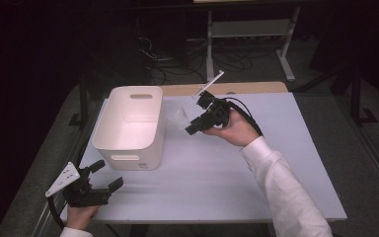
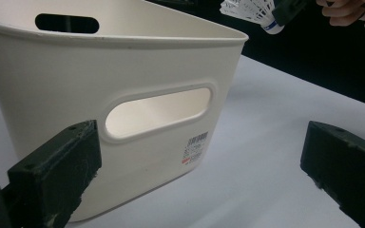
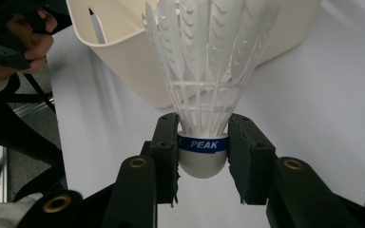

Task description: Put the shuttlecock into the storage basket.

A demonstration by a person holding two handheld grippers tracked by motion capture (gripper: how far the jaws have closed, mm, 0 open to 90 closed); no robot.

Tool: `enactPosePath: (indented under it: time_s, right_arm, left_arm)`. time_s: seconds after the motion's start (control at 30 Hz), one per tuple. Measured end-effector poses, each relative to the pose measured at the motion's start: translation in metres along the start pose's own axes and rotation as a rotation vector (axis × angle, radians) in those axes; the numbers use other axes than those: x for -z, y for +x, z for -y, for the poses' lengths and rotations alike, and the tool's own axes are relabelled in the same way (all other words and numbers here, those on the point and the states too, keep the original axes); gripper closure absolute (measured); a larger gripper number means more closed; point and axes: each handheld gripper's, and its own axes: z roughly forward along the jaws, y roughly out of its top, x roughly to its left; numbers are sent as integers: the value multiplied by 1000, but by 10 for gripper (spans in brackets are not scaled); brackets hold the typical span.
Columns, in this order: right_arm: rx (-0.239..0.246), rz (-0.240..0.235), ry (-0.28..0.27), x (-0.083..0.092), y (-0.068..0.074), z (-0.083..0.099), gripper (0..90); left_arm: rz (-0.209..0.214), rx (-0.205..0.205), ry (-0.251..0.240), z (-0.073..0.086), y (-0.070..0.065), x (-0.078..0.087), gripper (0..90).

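A white feathered shuttlecock [image 3: 204, 85] with a blue band marked PEAK is clamped at its cork base between the jaws of my right gripper [image 3: 203, 149]. In the high view the right gripper [image 1: 192, 126] hovers over the table just right of the white plastic bin [image 1: 128, 123], and the shuttlecock [image 1: 180, 117] points toward the bin. The left gripper view catches the shuttlecock [image 2: 256, 12] at top right, above and beyond the bin's handle wall [image 2: 109, 85]. My left gripper [image 1: 107, 175] rests near the table's front left corner, its jaws wide apart with nothing between them.
The bin's inside [image 1: 131, 118] looks bare. The grey table [image 1: 237, 182] spreads to the right and front of the bin. A wooden strip [image 1: 246, 88] runs along the far edge. Cables and a metal frame [image 1: 246, 29] stand behind the table.
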Motion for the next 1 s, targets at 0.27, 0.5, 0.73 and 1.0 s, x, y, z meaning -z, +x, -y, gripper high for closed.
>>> enactPosePath:
  time_s: [0.27, 0.5, 0.73, 1.0]
  right_arm:
    - [11, -8, -7, 0, 5, -11, 638]
    - [12, -13, -4, 2, 5, -19, 639]
    - [23, -17, -8, 5, 6, -28, 638]
    - [28, -22, -9, 5, 8, -39, 639]
  left_arm:
    - [-7, 2, -14, 0, -1, 0, 0]
    - [-5, -7, -4, 0, 0, 1, 0]
    - [-5, -3, -3, 0, 0, 0, 0]
    - [-4, -6, -6, 0, 0, 0, 0]
